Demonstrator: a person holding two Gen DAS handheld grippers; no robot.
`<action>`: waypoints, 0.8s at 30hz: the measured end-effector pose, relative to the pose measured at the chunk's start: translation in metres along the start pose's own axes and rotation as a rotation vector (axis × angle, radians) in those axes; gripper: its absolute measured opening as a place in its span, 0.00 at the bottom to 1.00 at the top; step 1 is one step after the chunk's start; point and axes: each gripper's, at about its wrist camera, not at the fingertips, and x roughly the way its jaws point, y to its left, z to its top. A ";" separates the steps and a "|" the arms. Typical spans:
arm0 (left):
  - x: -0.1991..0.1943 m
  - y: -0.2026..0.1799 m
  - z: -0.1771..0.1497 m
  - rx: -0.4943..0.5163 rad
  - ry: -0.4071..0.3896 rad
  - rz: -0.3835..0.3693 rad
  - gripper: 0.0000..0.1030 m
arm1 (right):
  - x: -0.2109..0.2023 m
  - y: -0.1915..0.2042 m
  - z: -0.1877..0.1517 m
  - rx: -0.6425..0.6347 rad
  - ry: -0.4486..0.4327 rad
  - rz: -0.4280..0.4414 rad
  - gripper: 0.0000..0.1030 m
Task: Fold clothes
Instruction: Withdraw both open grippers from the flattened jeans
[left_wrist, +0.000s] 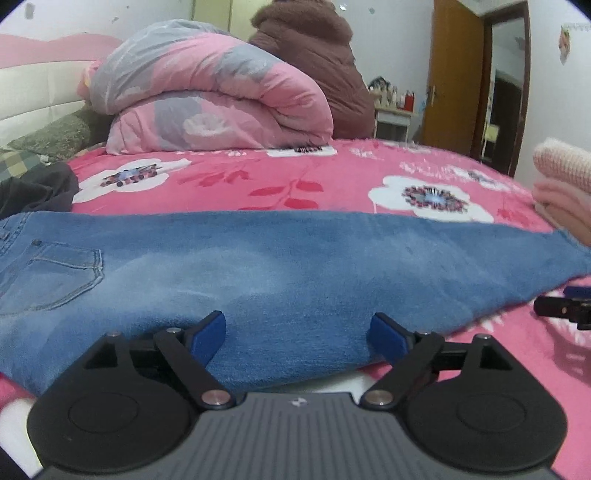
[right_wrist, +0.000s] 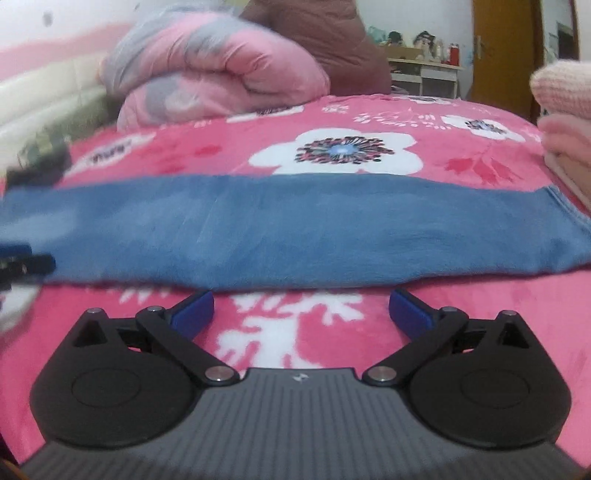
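My left jaws stand released, spread wide over the near edge of the faded blue denim jeans; nothing is pinched between the blue pads. The jeans lie flat and stretched sideways across the bright pink flower-printed bed cover, back pocket toward the left, leg end toward the right. My right jaws are released too, gaping over bare cover just short of the denim's near edge, apart from the cloth. Behind the jeans, well apart, sits a rolled pink-and-grey flowered quilt. A folded pale pink knitted garment rests at the bed's right edge.
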 end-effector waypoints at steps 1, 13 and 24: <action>-0.002 0.001 0.000 -0.006 -0.008 -0.002 0.84 | -0.001 -0.002 -0.002 0.019 -0.011 0.003 0.99; -0.009 -0.027 0.025 -0.021 0.008 0.024 0.91 | -0.005 -0.018 -0.010 0.168 -0.089 -0.011 0.99; 0.011 -0.068 0.014 0.086 0.123 0.138 0.98 | -0.013 -0.020 -0.014 0.206 -0.101 0.000 0.99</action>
